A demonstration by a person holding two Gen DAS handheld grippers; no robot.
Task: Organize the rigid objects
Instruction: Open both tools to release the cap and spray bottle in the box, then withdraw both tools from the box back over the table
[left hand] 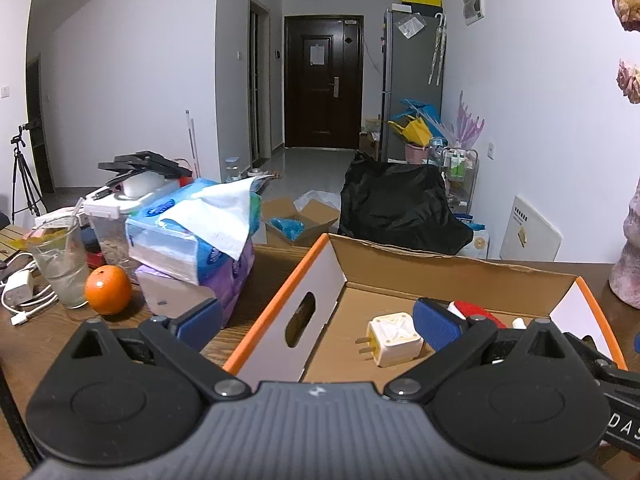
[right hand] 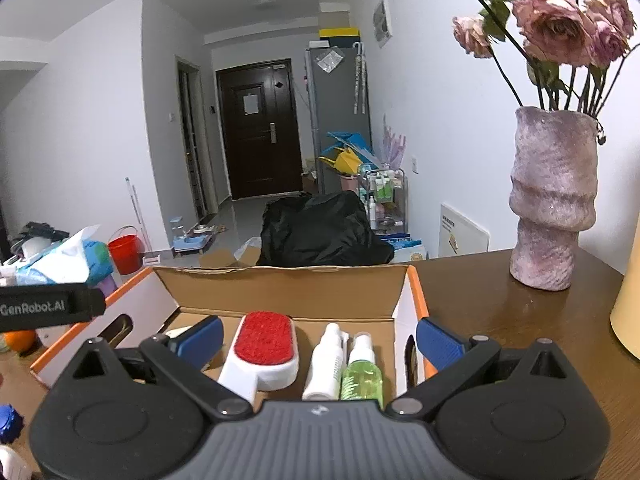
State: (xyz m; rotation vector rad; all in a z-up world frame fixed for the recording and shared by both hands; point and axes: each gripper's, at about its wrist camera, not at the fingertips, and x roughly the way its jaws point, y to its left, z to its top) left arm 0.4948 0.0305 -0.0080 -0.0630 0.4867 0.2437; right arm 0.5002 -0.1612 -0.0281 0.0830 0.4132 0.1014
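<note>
An open cardboard box with orange edges (left hand: 280, 292) stands on the wooden table; it also shows in the right wrist view (right hand: 416, 284). Inside lie a cream plug adapter (left hand: 394, 338), a red-and-white lint brush (right hand: 262, 350), a white bottle (right hand: 326, 364) and a green spray bottle (right hand: 362, 372). My left gripper (left hand: 318, 326) is open and empty, straddling the box's left wall. My right gripper (right hand: 318, 338) is open and empty, just above the box's contents at its near right end.
An orange (left hand: 108, 290), a glass (left hand: 60, 264), tissue packs (left hand: 192, 236) and a charger cable (left hand: 20, 296) sit left of the box. A pink vase of dried roses (right hand: 554, 200) and a cream object (right hand: 628, 312) stand to the right. A blue cap (right hand: 9, 424) lies near left.
</note>
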